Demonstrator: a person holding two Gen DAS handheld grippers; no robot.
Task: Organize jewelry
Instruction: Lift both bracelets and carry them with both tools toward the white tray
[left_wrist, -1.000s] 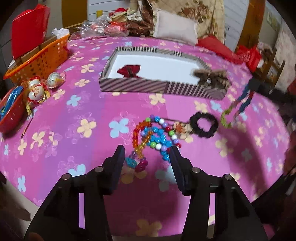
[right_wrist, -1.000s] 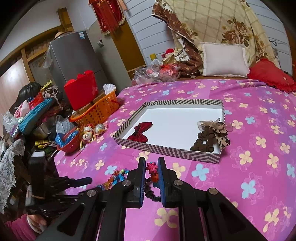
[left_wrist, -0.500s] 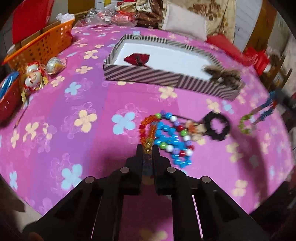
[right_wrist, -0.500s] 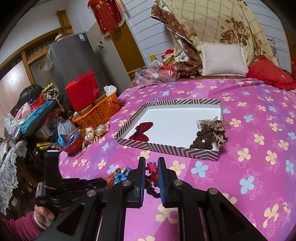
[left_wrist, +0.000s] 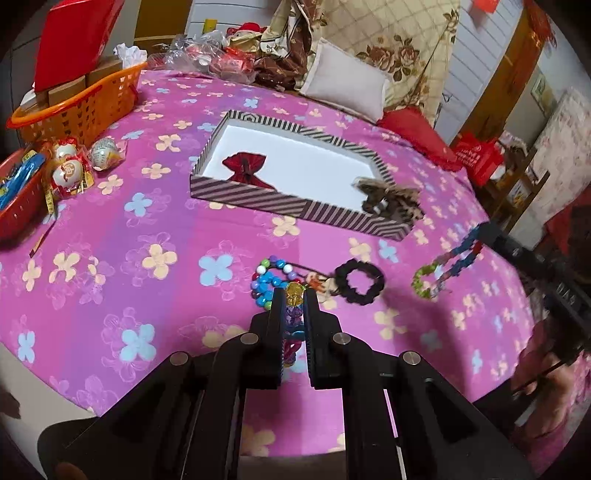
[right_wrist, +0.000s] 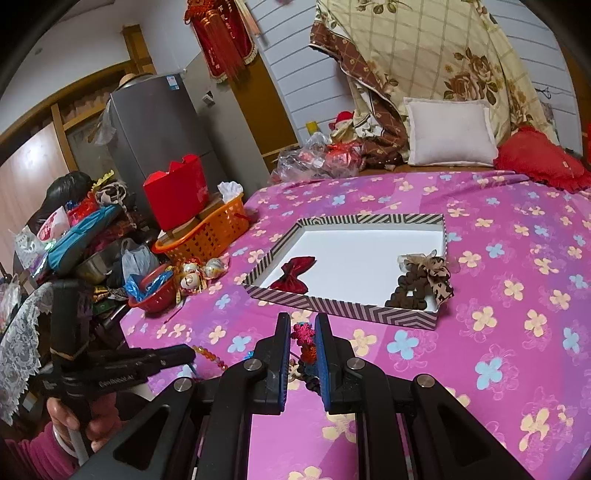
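My left gripper (left_wrist: 294, 295) is shut on an orange bead necklace (left_wrist: 294, 292) and holds it above the pink flowered tablecloth (left_wrist: 110, 240). A blue bead bracelet (left_wrist: 264, 286) and a black scrunchie (left_wrist: 360, 286) lie just beyond it. My right gripper (right_wrist: 302, 332) is shut on a colourful flower-bead strand (right_wrist: 304, 338), which also shows hanging at the right in the left wrist view (left_wrist: 447, 264). The striped tray (left_wrist: 295, 208) holds a red bow (left_wrist: 243, 166) and a brown leopard bow (left_wrist: 391, 201).
An orange basket (left_wrist: 77, 107) with a red box stands at the far left. A red bowl (left_wrist: 18, 206) and small figurines (left_wrist: 70, 170) sit at the left edge. Pillows and bedding lie behind the table. The table's near edge is below the left gripper.
My left gripper has closed on the orange bead necklace and lifted it off the cloth. My right gripper has stayed shut on the flower-bead strand, almost still.
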